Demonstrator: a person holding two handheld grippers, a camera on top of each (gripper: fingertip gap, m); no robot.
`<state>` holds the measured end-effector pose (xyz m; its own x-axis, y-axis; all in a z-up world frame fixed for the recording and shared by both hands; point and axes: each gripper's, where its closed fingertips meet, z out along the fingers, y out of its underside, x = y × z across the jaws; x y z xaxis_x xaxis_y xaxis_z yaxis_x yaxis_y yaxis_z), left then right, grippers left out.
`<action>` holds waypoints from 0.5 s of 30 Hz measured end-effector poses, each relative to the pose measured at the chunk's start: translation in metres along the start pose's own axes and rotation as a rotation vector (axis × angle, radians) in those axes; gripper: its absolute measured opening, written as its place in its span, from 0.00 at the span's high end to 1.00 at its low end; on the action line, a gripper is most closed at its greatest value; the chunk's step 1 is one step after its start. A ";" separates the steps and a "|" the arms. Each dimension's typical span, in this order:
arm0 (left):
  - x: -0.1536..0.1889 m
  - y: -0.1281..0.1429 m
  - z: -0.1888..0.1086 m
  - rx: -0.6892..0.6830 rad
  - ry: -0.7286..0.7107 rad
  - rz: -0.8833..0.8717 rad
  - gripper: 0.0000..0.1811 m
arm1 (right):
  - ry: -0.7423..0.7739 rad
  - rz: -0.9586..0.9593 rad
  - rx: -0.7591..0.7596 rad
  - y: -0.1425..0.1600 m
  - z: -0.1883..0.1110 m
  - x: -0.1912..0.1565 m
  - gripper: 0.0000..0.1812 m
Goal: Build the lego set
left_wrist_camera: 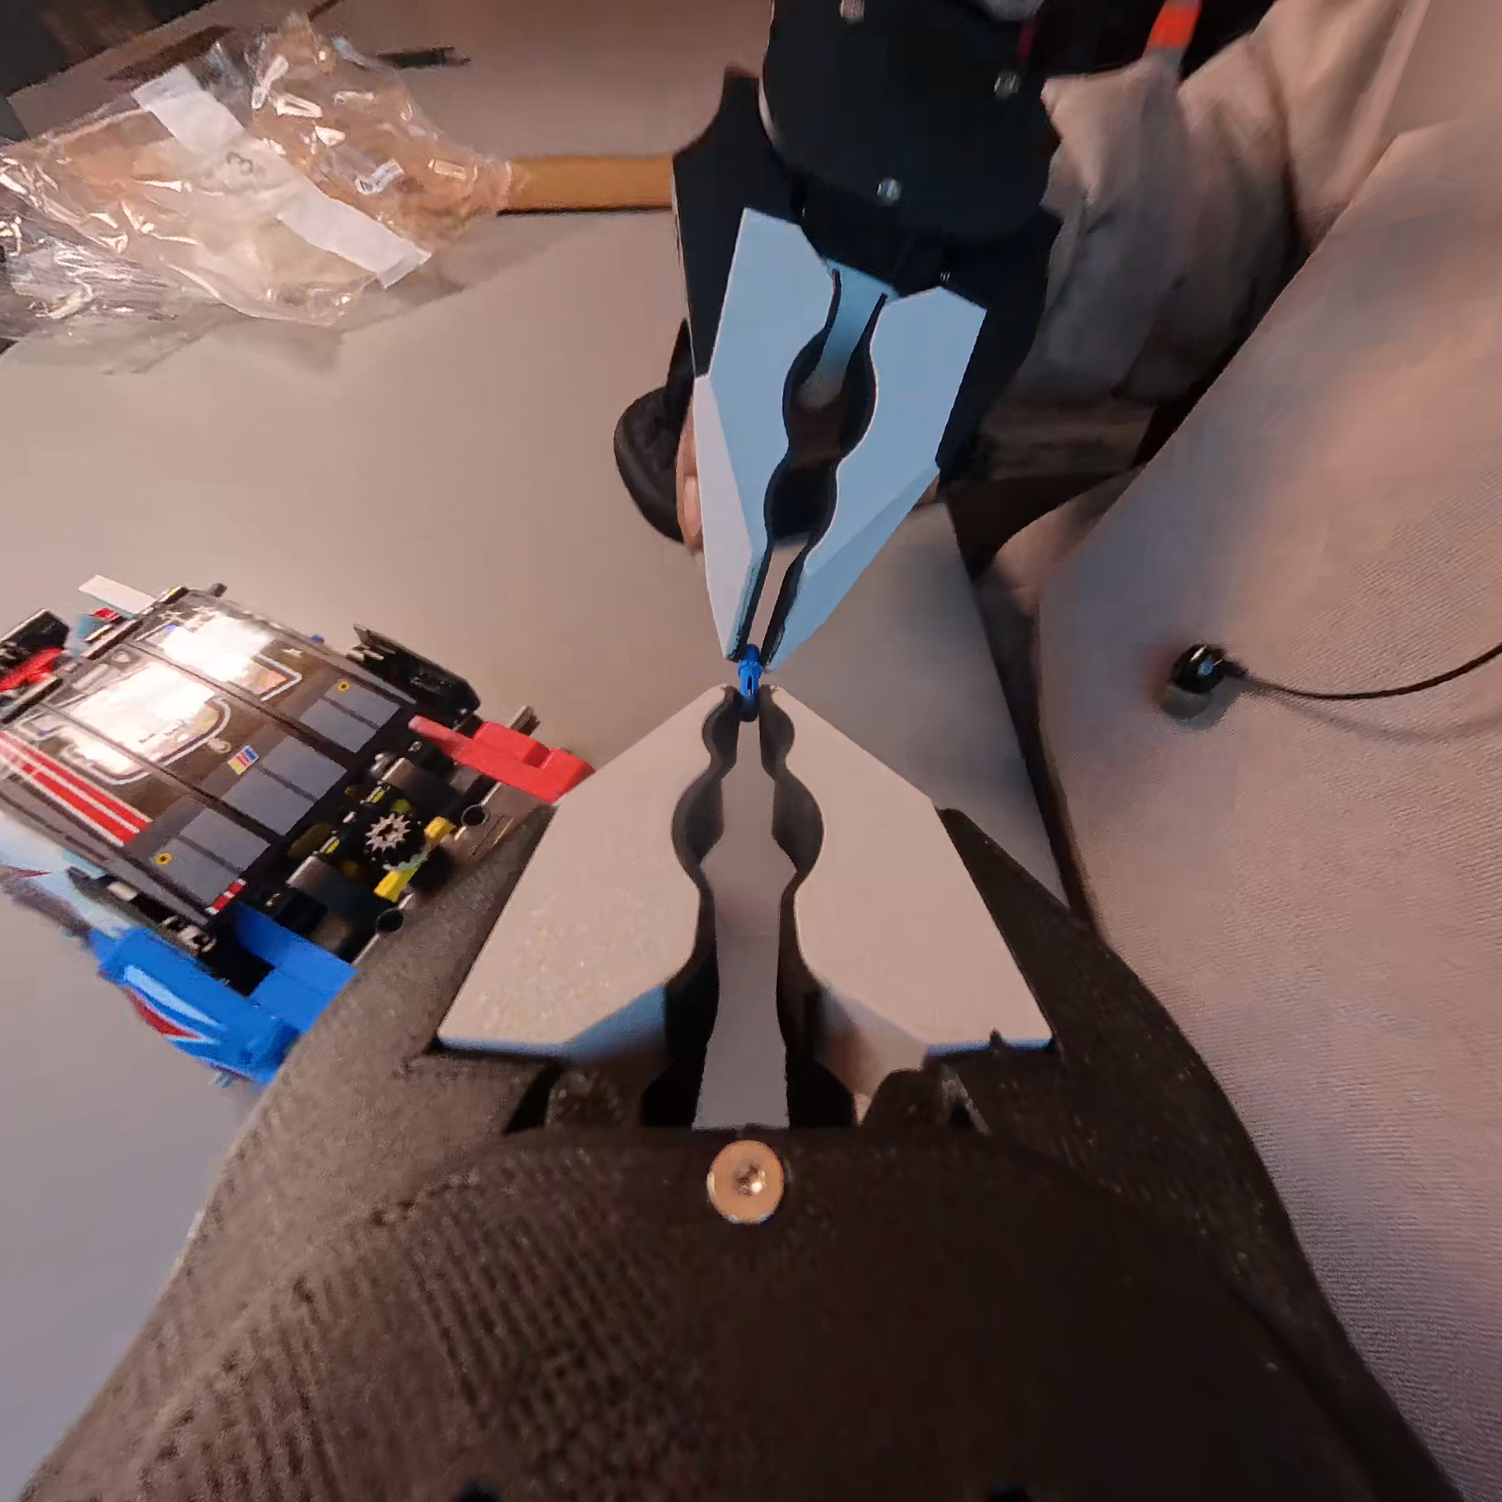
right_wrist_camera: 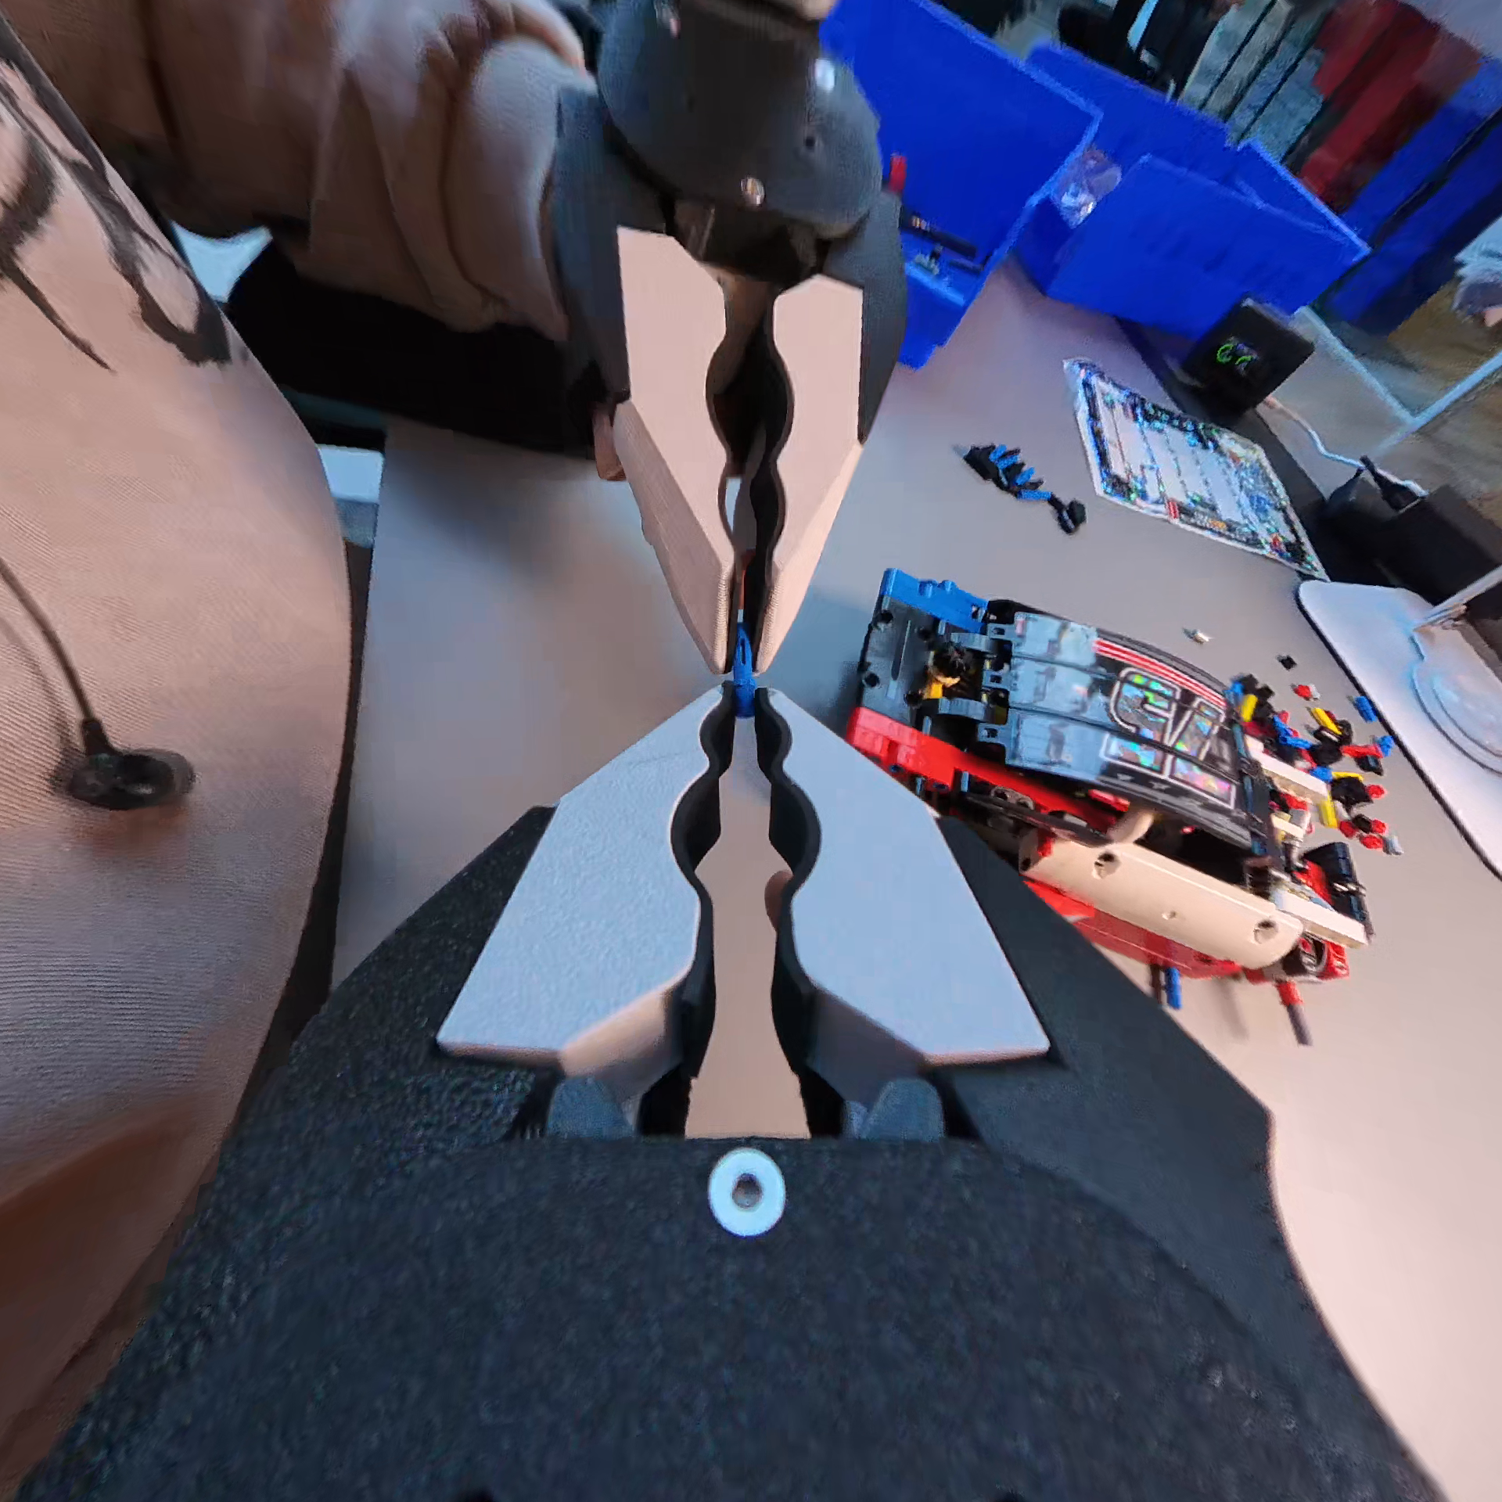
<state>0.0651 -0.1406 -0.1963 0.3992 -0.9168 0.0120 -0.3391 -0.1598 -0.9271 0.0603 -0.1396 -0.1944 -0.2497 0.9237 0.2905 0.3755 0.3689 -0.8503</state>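
A small blue lego pin [left_wrist_camera: 749, 673] is held in the air between both grippers, which meet tip to tip. My left gripper [left_wrist_camera: 748, 701] is shut on its lower end in the left wrist view. My right gripper [left_wrist_camera: 752, 654] comes down from above and is shut on its upper end. In the right wrist view the pin [right_wrist_camera: 741, 676] sits between my right gripper [right_wrist_camera: 741, 701] below and my left gripper [right_wrist_camera: 741, 646] above. The partly built black, red and blue lego car [left_wrist_camera: 203, 780] lies on the grey table, and also shows in the right wrist view [right_wrist_camera: 1097, 772].
Loose small lego parts [right_wrist_camera: 1317, 748] lie by the car's far end. A small black-and-blue subassembly [right_wrist_camera: 1016, 475] and the instruction booklet [right_wrist_camera: 1178, 463] lie farther back. Blue bins [right_wrist_camera: 1138, 203] stand behind. Clear plastic bags [left_wrist_camera: 203, 187] lie at the far left. A person's beige clothing [left_wrist_camera: 1300, 813] is close by. Less than 4 cm separates the two grippers' tips.
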 end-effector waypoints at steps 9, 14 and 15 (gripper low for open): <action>0.010 -0.028 -0.009 0.221 0.173 -0.181 0.99 | -0.026 0.079 0.197 -0.026 -0.013 -0.001 0.98; 0.009 -0.027 -0.008 0.225 0.173 -0.191 0.99 | -0.031 0.081 0.202 -0.025 -0.013 0.000 0.99; 0.007 -0.027 -0.008 0.222 0.160 -0.193 0.99 | -0.026 0.084 0.197 -0.024 -0.012 0.001 0.99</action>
<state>0.0704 -0.1457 -0.1686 0.2929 -0.9261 0.2376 -0.0695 -0.2685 -0.9608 0.0622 -0.1461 -0.1683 -0.2486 0.9465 0.2058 0.2145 0.2609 -0.9412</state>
